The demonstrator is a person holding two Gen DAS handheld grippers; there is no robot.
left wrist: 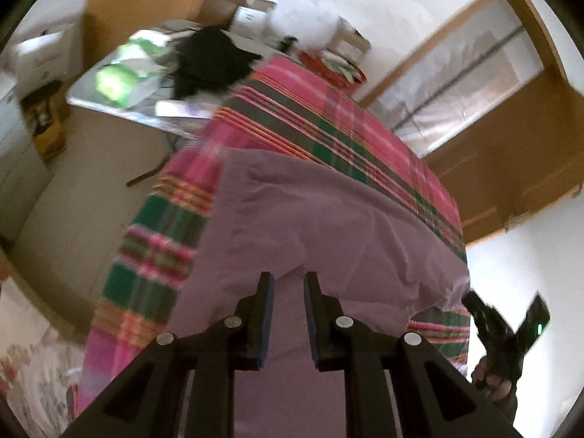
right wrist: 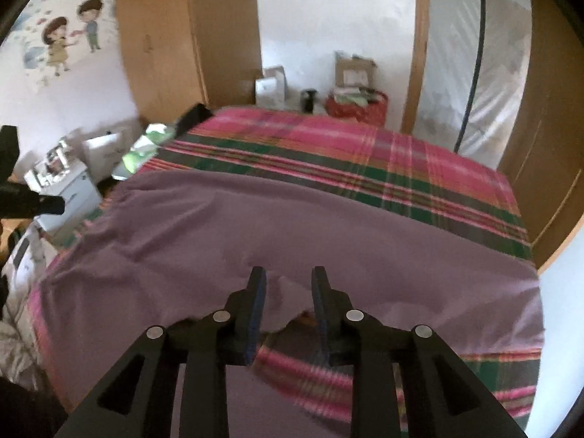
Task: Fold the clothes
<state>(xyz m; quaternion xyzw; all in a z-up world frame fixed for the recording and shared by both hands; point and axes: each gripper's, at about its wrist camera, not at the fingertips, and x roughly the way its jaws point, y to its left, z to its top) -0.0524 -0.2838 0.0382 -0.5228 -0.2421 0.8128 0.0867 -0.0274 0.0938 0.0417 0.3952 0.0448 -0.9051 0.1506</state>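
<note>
- While both grippers hang at the near edge of the bed, here's how it looks from my end. My left gripper (left wrist: 288, 281) has its fingers spread, with a clear gap and purple cloth showing through it; I can't see anything pinched.
- My right gripper (right wrist: 288, 277) is spread too. A raised ridge of the purple garment's (right wrist: 284, 226) near hem pokes up between the pads, but neither pad looks pressed onto it, so I'd call that not gripped.
- That garment is the task's thing. It lies spread wide across the near half of the plaid blanket (right wrist: 365, 153), rumpled, with soft creases running across it.
- Near the right gripper, the hem lifts and curls, and a strip of plaid shows under it at the near edge.
- As for progress, I honestly can't pin it down. I don't see a crisp fold line or a neat small packet, so it isn't a finished fold. It could be laid out flat for folding or already doubled over once; both fit.
- Further back, the far half of the blanket is bare plaid.
- Past the far end, a red box (right wrist: 359, 107) of stuff sits against the wall, nowhere near the job.
</note>
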